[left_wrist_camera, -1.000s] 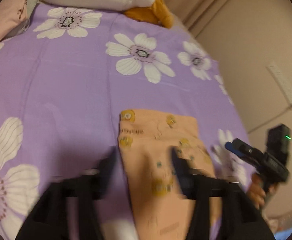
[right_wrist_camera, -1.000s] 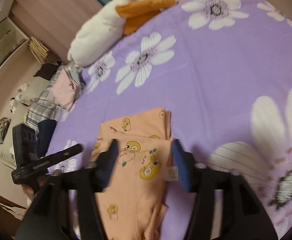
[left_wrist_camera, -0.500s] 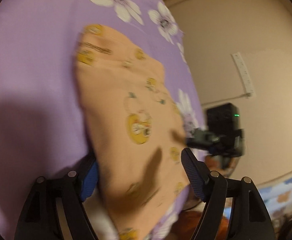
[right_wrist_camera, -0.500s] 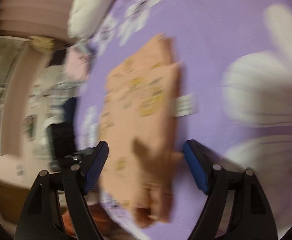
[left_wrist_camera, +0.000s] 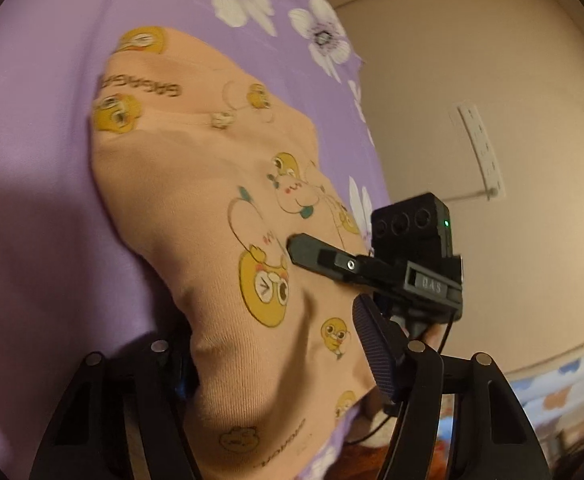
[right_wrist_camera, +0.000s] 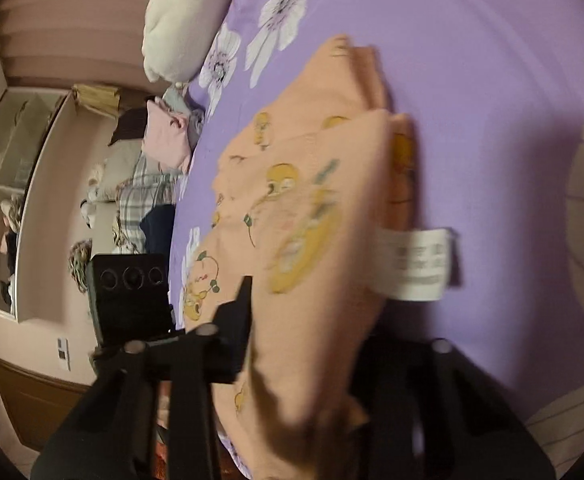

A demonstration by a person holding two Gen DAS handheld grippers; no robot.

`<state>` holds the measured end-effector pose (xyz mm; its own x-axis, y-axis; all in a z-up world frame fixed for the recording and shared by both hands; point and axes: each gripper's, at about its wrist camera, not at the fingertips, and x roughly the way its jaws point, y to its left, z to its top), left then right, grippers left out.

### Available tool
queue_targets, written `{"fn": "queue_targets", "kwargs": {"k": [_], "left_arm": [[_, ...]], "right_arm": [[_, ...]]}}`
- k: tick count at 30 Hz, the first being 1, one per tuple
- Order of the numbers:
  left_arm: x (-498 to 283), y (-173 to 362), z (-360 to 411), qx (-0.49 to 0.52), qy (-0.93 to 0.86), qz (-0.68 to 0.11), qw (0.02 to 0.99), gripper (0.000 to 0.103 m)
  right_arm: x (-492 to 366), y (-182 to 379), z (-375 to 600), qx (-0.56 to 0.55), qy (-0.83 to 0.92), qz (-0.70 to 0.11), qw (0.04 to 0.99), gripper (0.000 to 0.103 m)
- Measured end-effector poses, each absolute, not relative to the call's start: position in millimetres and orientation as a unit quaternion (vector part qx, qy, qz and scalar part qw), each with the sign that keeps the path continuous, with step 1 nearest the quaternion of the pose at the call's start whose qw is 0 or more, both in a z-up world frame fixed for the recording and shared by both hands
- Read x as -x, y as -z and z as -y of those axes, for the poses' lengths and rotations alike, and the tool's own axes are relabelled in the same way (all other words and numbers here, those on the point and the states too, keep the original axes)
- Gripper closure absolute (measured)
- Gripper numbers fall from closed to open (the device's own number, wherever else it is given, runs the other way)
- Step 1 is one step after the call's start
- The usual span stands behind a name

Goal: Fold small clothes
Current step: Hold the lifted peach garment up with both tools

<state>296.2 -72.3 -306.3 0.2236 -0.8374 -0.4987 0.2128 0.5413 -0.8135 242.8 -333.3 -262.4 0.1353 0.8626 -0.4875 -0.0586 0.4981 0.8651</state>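
Observation:
A peach garment (left_wrist_camera: 211, 184) printed with yellow ducks lies folded lengthwise on the purple flowered bedsheet (left_wrist_camera: 31, 160). Its near end runs between the fingers of my left gripper (left_wrist_camera: 275, 340), whose jaws are closing; the left finger sits half hidden behind the cloth, and the pads stand apart from it. In the right wrist view the same garment (right_wrist_camera: 312, 168) bunches up inside my right gripper (right_wrist_camera: 304, 340), whose jaws are closing on the fabric. Its right finger is hidden by cloth. A white care label (right_wrist_camera: 416, 264) sticks out to the right.
The bed's edge runs close beside the garment, with a wall and white power strip (left_wrist_camera: 480, 148) beyond. A white pillow (right_wrist_camera: 179, 12) and a pile of clothes (right_wrist_camera: 167, 136) lie at the bed's far end. Shelves (right_wrist_camera: 7, 200) stand at the left.
Both grippers have dropped and tilted down onto the garment's near end. Cloth now fills the gap in each, and the right jaws have narrowed onto it.

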Motion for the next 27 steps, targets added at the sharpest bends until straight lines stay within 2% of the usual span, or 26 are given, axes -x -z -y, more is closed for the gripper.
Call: {"fn": "queue_targets", "kwargs": {"k": [1, 3, 6, 14, 16, 18, 20, 27], "left_arm": [[-295, 308, 72, 0.307, 0.36, -0.498, 0.727, 0.047], [-294, 317, 69, 0.307, 0.328, -0.496, 0.743, 0.07], [-296, 325, 60, 0.328, 0.326, -0.494, 0.736, 0.073], [-298, 316, 75, 0.286, 0.285, -0.497, 0.768, 0.075], [-295, 294, 91, 0.233, 0.238, -0.507, 0.795, 0.076], [-282, 265, 107, 0.156, 0.21, -0.486, 0.834, 0.079], [-264, 233, 116, 0.106, 0.223, -0.443, 0.862, 0.079], [-229, 142, 76, 0.119, 0.26, -0.359, 0.888, 0.079]], "right_arm": [[-243, 264, 337, -0.363, -0.35, -0.555, 0.662, 0.083], [-243, 265, 345, -0.363, -0.347, -0.551, 0.667, 0.084], [-238, 259, 339, -0.337, -0.333, -0.537, 0.698, 0.085], [-237, 255, 336, -0.303, -0.328, -0.517, 0.73, 0.086], [-235, 250, 334, -0.298, -0.325, -0.514, 0.736, 0.084], [-229, 236, 331, -0.283, -0.314, -0.508, 0.751, 0.083], [-216, 201, 328, -0.26, -0.325, -0.468, 0.78, 0.082], [-184, 93, 315, -0.225, -0.362, -0.349, 0.835, 0.082]]}}
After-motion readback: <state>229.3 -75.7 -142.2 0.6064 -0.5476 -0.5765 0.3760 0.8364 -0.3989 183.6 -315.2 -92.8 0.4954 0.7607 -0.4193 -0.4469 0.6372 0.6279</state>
